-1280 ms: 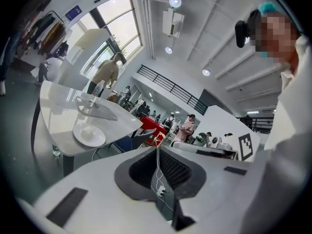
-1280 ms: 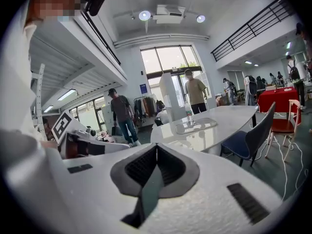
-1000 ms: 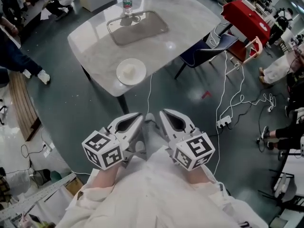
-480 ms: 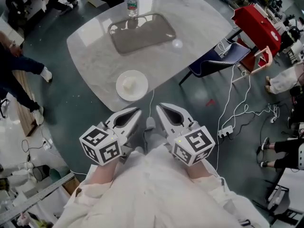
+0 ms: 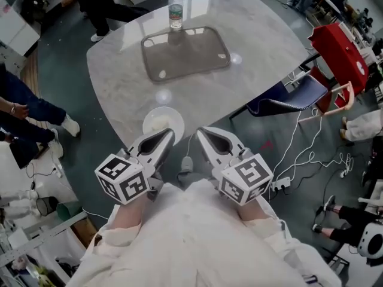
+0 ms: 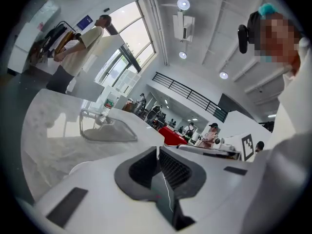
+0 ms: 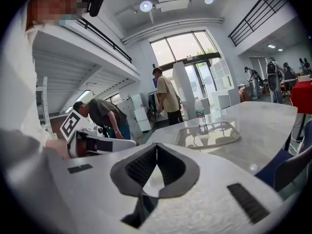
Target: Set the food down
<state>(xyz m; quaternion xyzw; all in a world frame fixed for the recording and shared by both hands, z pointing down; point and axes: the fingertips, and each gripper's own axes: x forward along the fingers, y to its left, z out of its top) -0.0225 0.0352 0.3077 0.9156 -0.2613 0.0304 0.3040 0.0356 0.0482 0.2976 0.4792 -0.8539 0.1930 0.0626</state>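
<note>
Closest to you, both tools sit drawn in against your body, tips pointing forward. Your left tongs [image 5: 164,136] are clenched: their own view shows the ribbed pads pressed together with nothing between them. Your right tongs [image 5: 203,134] are clenched too and likewise carry nothing.

Just ahead of the left tips is a white plate [image 5: 174,115], sitting at the near edge of the worktop [image 5: 257,46]. The food [image 5: 157,123], a small pale lump, lies on that plate, so neither tool holds it. From above, the left tips overlap the plate's near rim, though you can't tell how far above it they hang. The right tips are beside the plate, a little off to its right.

So the food lies straight ahead of your left tongs and ahead-left of your right, which makes the left the nearer. The lump looks roundish, with no clear long side to line up against. If it has to be carried on, either tool must release its pads before it can close on it.

Farther along the worktop is a shallow grey tray [image 5: 191,55], nothing in it, well apart from the plate. A water bottle [image 5: 175,9] stands upright at the tray's far rim.
</note>
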